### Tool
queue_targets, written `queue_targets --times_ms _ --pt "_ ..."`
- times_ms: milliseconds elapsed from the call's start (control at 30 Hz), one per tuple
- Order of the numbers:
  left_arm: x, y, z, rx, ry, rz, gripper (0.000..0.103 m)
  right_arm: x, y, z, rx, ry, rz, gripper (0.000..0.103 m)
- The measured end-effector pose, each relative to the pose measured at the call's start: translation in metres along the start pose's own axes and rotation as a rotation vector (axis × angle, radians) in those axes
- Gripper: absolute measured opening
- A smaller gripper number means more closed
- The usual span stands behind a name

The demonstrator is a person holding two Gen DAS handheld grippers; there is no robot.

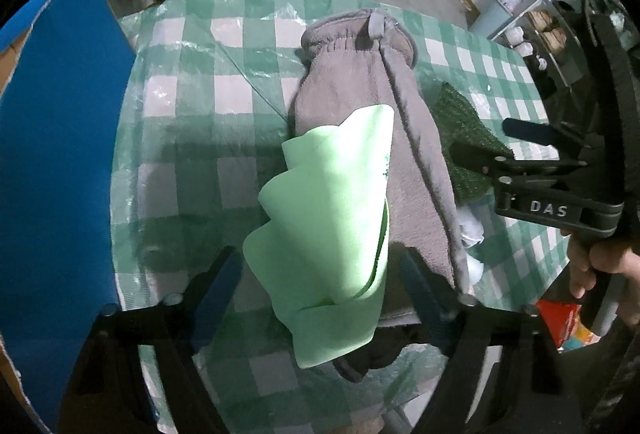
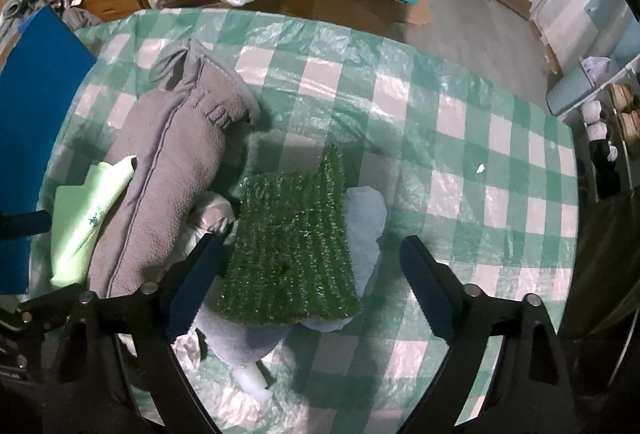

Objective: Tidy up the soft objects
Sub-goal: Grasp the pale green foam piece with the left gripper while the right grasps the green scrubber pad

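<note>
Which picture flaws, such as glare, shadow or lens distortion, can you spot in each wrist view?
Left wrist view: fisheye bends the blue board; shadow beside the light green cloth. Right wrist view: glare on the plastic-covered checked tablecloth; dark corners around the round image.

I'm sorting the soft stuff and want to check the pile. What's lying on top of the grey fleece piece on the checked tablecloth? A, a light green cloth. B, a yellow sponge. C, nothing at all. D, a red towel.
A: in the left wrist view a light green cloth is draped over the grey fleece piece, between the open fingers of the left gripper.
</note>
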State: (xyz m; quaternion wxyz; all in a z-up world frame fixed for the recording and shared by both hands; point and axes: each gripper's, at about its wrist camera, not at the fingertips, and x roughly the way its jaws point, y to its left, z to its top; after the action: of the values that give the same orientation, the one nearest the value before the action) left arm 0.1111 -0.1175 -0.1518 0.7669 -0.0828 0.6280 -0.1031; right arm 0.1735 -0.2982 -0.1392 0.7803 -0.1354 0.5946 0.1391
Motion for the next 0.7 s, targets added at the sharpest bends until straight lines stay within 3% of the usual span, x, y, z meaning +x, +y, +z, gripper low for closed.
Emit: queue_targets --times_ms 233,333,433,567,700 --pt "0.002 0.003 -0.002 -0.008 0.012 -0.046 0.031 0.012 0.000 -0.002 -0.010 0.035 0.007 0.078" --pt "0.000 0.004 -0.003 -0.014 0.004 -0.066 0.022 0.015 -0.001 -0.004 -0.012 0.038 0.008 0.072" --pt "-0.003 0.006 -0.004 -0.017 -0.002 -0.072 0.015 0.015 -0.003 -0.004 -0.014 0.030 0.006 0.059" --pt "-0.010 0.009 -0.006 -0.013 -0.020 -0.069 0.014 0.010 -0.009 -0.002 0.012 0.025 0.026 0.040" --pt "-0.018 0.011 -0.006 -0.015 -0.041 -0.069 0.011 0.005 -0.014 0.002 0.025 0.019 0.049 0.028"
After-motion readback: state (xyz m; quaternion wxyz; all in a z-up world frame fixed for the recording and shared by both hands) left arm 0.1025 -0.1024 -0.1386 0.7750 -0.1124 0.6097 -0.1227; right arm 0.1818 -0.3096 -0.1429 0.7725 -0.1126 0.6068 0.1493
